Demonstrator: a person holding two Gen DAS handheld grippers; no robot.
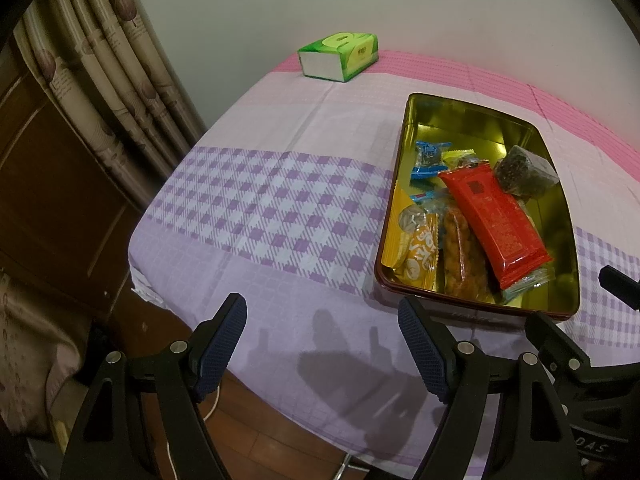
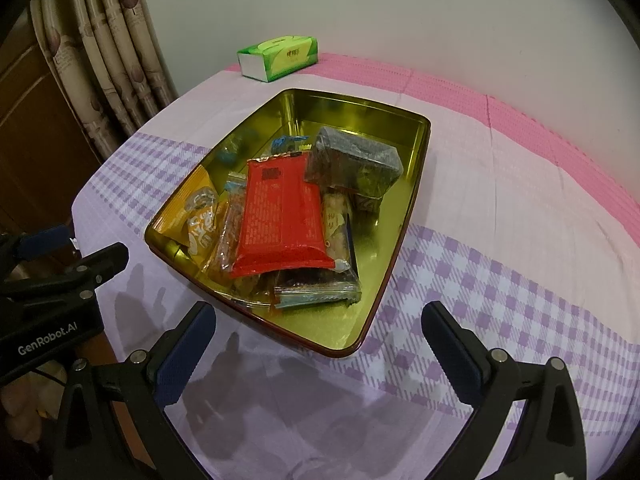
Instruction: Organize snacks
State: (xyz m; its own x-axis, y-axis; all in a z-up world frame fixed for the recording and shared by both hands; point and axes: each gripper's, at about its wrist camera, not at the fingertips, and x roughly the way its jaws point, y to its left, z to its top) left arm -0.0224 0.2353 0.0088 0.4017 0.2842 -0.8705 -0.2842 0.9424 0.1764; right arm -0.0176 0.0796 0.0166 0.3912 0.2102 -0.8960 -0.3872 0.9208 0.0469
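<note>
Both my grippers hang above the near edge of the table (image 1: 280, 208), fingers spread wide and holding nothing. My left gripper (image 1: 322, 344) sits off the tin's near-left corner; my right gripper (image 2: 320, 344) faces the tin's near rim head on. I judge this a stand-off posture: nothing lies loose on the cloth in either view, so either the sorting is done or I am about to reach in.

The gold tin (image 2: 416, 168) lies at 1 o'clock in the left view and at 12 o'clock in the right view, flat on the checked purple-and-pink cloth, lid off and not in sight. All the snacks sit inside it, crowded toward the near end; the far end shows bare metal. I judge the wide jaws suit a top-down pinch on the uppermost pack.

Contents, as seen:
- Red flat pack (image 2: 280, 216), on top, lengthwise, resting across the others.
- Dark clear-wrapped block (image 2: 352, 160), at the red pack's 1 o'clock, touching it.
- Yellow-orange pack (image 1: 416, 244), leaning against the left wall.
- Clear pack of orange pieces (image 1: 464, 256), between the yellow and the red.
- Small blue wrapped sweet (image 1: 430, 158), toward the far left.
- More packs under the red one; too hidden to name.

A green tissue box (image 1: 340, 54) stands well apart at 11 o'clock, by the wall.
</note>
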